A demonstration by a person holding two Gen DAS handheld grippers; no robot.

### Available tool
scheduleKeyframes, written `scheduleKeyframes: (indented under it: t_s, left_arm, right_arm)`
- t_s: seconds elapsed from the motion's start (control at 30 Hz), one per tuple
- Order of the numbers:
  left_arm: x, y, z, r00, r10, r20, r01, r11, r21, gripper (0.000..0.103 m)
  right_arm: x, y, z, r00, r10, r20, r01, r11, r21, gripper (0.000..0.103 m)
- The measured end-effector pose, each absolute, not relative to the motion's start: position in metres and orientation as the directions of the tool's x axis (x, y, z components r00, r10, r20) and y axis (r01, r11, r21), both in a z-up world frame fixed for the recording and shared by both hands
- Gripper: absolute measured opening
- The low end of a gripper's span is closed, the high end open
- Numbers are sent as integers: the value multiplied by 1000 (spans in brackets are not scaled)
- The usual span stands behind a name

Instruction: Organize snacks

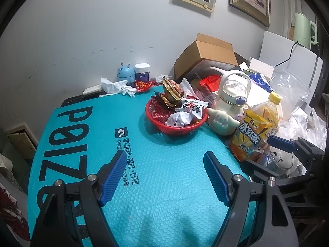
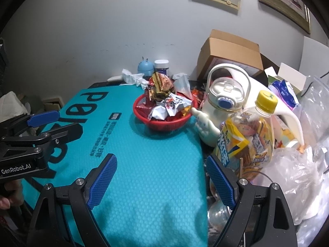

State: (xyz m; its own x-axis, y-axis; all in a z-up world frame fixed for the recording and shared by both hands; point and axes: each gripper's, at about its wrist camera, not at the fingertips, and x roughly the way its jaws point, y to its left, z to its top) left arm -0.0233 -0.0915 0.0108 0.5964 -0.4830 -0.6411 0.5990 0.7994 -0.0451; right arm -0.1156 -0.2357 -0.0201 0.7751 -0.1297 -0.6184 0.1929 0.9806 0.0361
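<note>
A red plastic basket (image 1: 176, 130) (image 2: 168, 125) stands toward the back of a teal bubble-wrap mailer (image 1: 164, 185) (image 2: 144, 164) that covers the table. Wrapped snacks (image 1: 185, 107) (image 2: 164, 103) are heaped in the basket above its rim. A small red snack packet (image 1: 141, 85) lies loose behind the basket by the wall. My left gripper (image 1: 164, 156) (image 2: 55, 125) hovers open over the bare mailer, well short of the basket, with nothing between its blue pads. My right gripper (image 2: 161, 158) (image 1: 273, 154) is beside it near the mailer's right edge, open and holding nothing.
A cream bottle with a loop handle (image 1: 230, 103) (image 2: 224, 98) and a yellow-capped iced tea bottle (image 1: 257, 127) (image 2: 250, 135) crowd the basket's right side. Behind are a cardboard box (image 1: 207, 55), a blue figurine (image 1: 125, 73), a jar (image 1: 142, 72) and crumpled tissue (image 1: 115, 86). Plastic bags (image 2: 292, 175) fill the right.
</note>
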Motion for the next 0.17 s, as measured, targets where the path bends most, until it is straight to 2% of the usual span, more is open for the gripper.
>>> scheduleKeyframes:
  t_s: [0.17]
  left_arm:
    - [-22, -89, 8, 591, -482, -647, 594, 803, -56, 77]
  right_arm:
    - [-114, -234, -25, 769, -112, -629, 181, 982, 47, 89]
